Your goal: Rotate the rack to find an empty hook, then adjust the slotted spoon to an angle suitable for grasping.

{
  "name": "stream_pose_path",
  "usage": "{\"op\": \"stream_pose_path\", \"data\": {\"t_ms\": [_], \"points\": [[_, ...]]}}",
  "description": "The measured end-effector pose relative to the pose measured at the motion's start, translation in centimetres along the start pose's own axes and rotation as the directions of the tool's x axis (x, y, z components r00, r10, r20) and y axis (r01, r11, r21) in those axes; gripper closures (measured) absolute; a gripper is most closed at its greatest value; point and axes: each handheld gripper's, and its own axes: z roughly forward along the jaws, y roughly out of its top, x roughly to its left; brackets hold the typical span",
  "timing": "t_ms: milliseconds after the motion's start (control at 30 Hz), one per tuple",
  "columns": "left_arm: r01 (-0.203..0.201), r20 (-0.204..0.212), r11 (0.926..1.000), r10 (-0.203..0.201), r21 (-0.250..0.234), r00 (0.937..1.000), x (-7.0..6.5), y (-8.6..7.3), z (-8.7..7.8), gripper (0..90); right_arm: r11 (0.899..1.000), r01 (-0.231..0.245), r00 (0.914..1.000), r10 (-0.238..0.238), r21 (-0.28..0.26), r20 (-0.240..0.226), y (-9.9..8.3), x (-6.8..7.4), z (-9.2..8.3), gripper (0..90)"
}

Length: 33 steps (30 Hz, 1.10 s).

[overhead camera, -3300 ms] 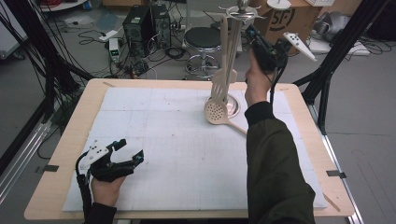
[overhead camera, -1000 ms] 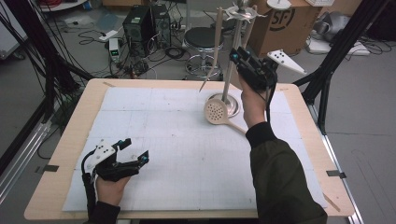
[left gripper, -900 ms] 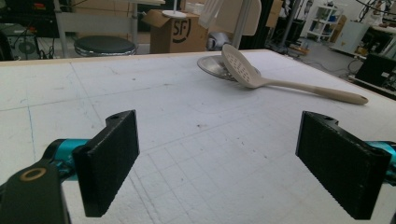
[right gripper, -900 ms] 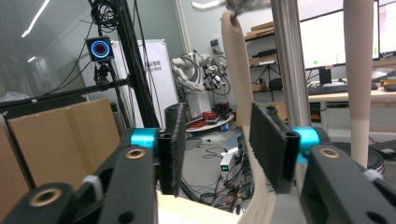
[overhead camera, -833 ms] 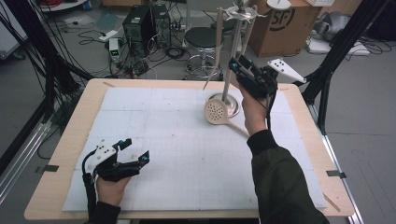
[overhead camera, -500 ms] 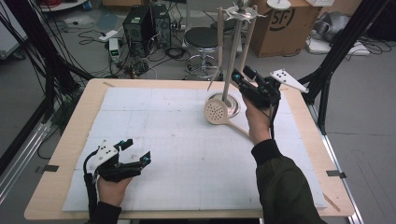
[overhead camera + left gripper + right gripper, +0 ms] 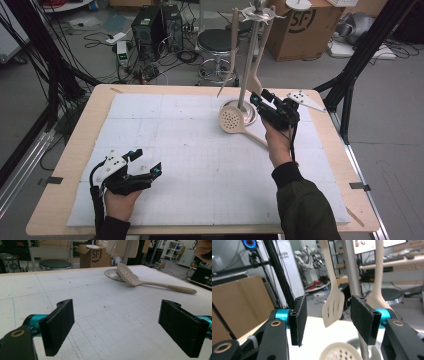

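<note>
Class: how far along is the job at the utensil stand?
Done: beige slotted plastic spatula hangs on the metal stand. In hand: nothing; the right claw, jaws just closing slightly, is empty. Left: the beige perforated plastic spoon lies on the table, probably next.

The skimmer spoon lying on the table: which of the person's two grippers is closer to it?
The right. The right gripper hovers just beside the skimmer spoon, by the utensil stand. The left gripper sits far off, at the table's near left.
</note>
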Motion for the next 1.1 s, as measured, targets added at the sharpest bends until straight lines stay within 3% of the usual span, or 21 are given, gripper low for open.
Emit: {"op": "stream_pose_path", "data": {"t_ms": [433, 900, 1000, 1100], "points": [[0.001, 0.001, 1.0000, -0.001, 0.000, 1.0000, 0.0, 0.0, 0.1, 13.9, 0.998, -0.040, 0.9983, 0.037, 0.056, 0.045, -2.4, -2.0, -0.7, 46.3], [0.000, 0.007, 1.0000, 0.000, 0.005, 1.0000, 0.0, 0.0, 0.2, 13.9, 0.981, -0.113, 0.9909, 0.099, 0.158, 0.091, -4.5, -3.7, 0.0, 45.9], [0.000, 0.008, 1.0000, 0.000, 0.004, 1.0000, 0.0, 0.0, 0.3, 13.9, 0.971, -0.159, 0.9832, 0.140, 0.180, 0.117, -5.1, -4.4, 0.5, 50.7], [-0.003, 0.009, 1.0000, 0.003, 0.007, 1.0000, -0.1, 0.0, 0.3, 13.9, 0.953, -0.205, 0.9730, 0.174, 0.222, 0.151, -5.9, -5.1, 1.1, 60.7]]}}
